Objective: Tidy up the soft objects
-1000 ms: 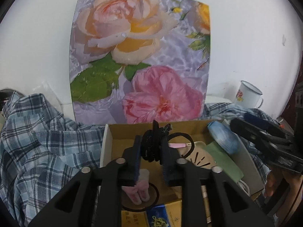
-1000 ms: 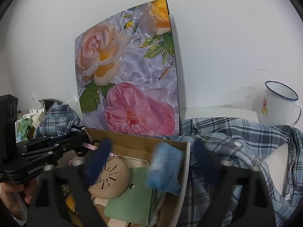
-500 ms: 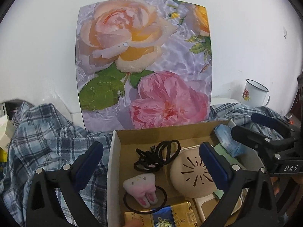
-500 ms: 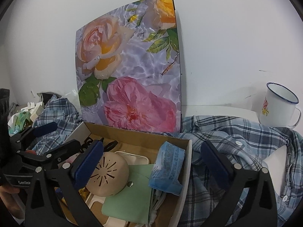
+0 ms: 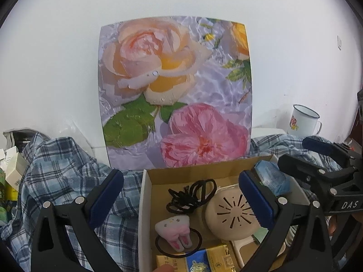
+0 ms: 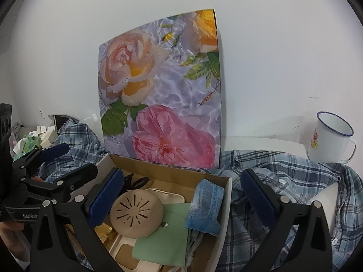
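A cardboard box [image 5: 145,204] [image 6: 224,195] lies in front of me on a blue plaid shirt [image 5: 56,170] [image 6: 283,176]. Inside it are a bundle of black hair ties [image 5: 192,195], a pink and white plush [image 5: 174,231], a blue packet [image 6: 206,206] [image 5: 272,179], a green pouch [image 6: 163,238] and a beige round vented case [image 5: 231,213] [image 6: 136,213]. My left gripper [image 5: 181,192] [image 6: 74,161] stands open above the hair ties, holding nothing. Over the box's right side my right gripper [image 6: 181,195] [image 5: 297,151] is open and empty too.
A flower-print board [image 5: 177,95] [image 6: 163,90] leans on the white wall behind the box. An enamel mug [image 6: 331,140] [image 5: 304,122] stands at the far right. Small cartons and paper [image 6: 36,138] are heaped at the left. A gold and blue packet [image 5: 195,260] lies at the box's near end.
The left gripper, shut on the black hair ties a second ago, opened wide and the ties now lie in the box. The right gripper opened fully; the blue packet settled against the box wall.
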`<move>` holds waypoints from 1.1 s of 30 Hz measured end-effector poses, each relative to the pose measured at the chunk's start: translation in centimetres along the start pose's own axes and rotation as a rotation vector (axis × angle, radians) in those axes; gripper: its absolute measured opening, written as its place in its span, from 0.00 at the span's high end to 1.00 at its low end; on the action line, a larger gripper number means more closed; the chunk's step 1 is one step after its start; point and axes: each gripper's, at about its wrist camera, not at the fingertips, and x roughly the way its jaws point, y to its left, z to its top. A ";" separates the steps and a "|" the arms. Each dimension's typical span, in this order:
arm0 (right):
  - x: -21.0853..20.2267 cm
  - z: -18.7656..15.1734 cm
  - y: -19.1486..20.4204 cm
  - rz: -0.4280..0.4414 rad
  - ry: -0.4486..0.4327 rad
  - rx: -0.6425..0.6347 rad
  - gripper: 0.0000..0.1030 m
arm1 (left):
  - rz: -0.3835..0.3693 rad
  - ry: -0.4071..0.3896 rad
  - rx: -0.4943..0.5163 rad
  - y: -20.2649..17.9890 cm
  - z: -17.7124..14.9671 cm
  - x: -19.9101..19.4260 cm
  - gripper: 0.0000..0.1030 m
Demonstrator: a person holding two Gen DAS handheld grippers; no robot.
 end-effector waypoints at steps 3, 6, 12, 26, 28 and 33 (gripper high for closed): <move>-0.6 0.4 0.4 -0.002 -0.019 0.000 0.00 | -0.003 -0.010 -0.009 0.2 0.4 -0.6 0.00; -1.3 0.8 0.8 -0.005 -0.030 -0.010 0.00 | -0.011 -0.020 -0.018 0.2 1.0 -1.3 0.00; -3.5 1.8 1.5 0.027 -0.083 -0.006 0.00 | -0.013 -0.060 -0.008 -0.1 1.8 -3.0 0.00; -9.2 4.7 3.9 0.034 -0.166 -0.004 0.00 | -0.052 -0.153 -0.016 -0.2 4.7 -8.4 0.00; -10.0 4.5 4.1 0.038 -0.182 0.004 0.00 | -0.048 -0.173 -0.014 -0.2 5.1 -9.4 0.00; -12.5 3.2 4.3 0.035 -0.219 0.018 0.00 | -0.041 -0.202 0.011 -1.0 4.8 -11.8 0.00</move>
